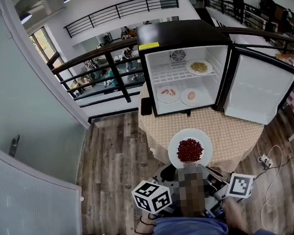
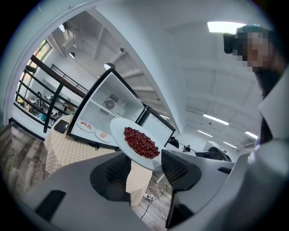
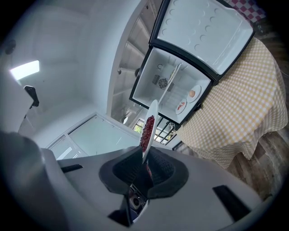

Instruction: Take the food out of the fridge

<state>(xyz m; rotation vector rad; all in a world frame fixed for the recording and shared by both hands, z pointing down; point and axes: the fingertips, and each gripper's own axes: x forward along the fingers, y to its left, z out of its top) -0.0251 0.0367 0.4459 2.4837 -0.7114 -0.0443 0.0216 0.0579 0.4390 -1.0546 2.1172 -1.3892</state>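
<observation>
Edgewise, right tongs [image 3: 145, 164] pinch a round white plate [image 3: 153, 113] of lumpy red food [image 3: 146, 128].

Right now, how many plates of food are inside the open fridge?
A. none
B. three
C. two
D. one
B: inside the fridge the noodle plate sits on the upper shelf, and the left lower plate and the right lower plate lie below it. The plate of red food is outside, clamped by the right gripper.
</observation>
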